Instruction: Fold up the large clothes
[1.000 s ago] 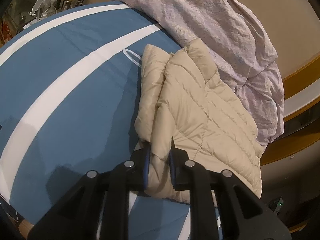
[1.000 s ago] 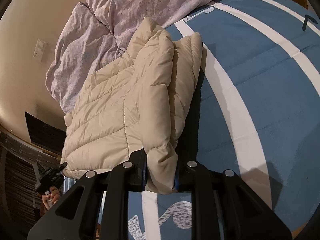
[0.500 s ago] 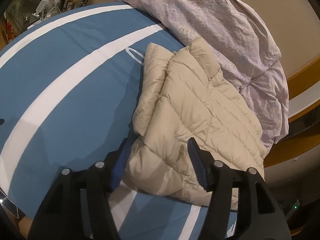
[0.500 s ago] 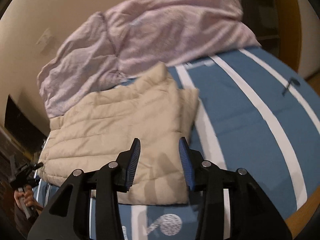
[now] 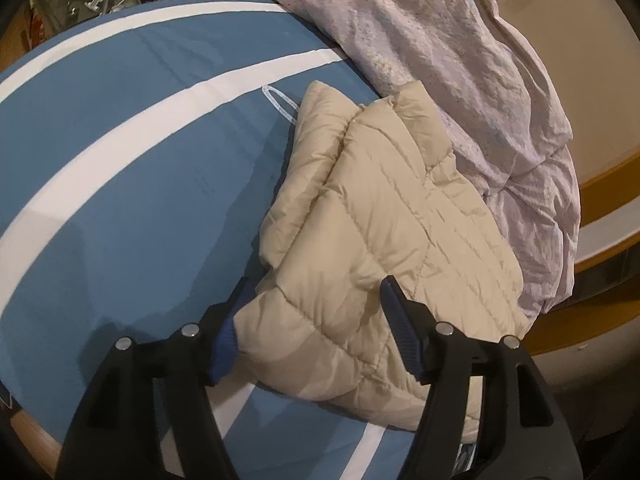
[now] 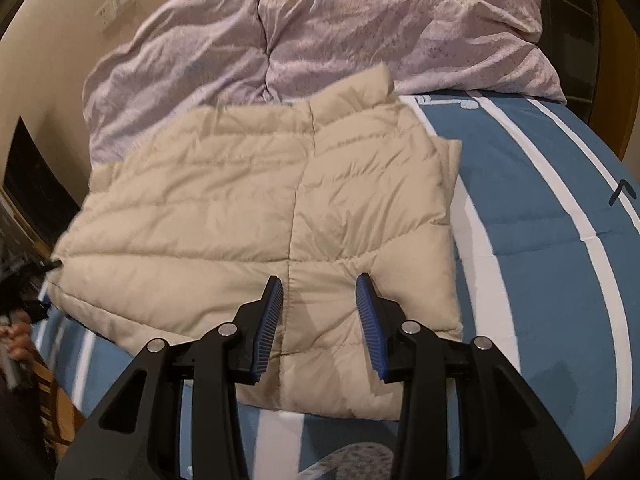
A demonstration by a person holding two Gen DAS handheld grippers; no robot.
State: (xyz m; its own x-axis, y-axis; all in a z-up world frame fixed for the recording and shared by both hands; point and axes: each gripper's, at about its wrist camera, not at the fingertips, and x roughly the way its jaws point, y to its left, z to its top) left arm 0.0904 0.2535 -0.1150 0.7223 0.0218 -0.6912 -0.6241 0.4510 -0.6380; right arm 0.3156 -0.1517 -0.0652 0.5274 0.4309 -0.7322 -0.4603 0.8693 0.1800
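The left gripper (image 5: 316, 320) has just been opening, and now its jaws stand wide on either side of the near corner of the puffy cream jacket (image 5: 384, 216), with that corner between them but not pinched. The right gripper (image 6: 320, 304) has let go too; its jaws are partly apart and hang just over the jacket's near edge, holding nothing. The jacket lies folded flat on the bed, its collar pointing at the far side and one folded edge stacked on the other. I think the fold is being let down now, so the good way is to lift both grippers straight off without dragging the soft cloth, then press the puffy top flat so it does not spring open. Under it is a blue bed cover (image 5: 132, 184) with wide white stripes. A crumpled pink duvet (image 6: 360, 28) touches the far side of the jacket. Past that is a plain tan wall (image 6: 52, 36) with a light switch (image 6: 116, 2), and a wooden ledge (image 5: 600, 176) runs by the bed.
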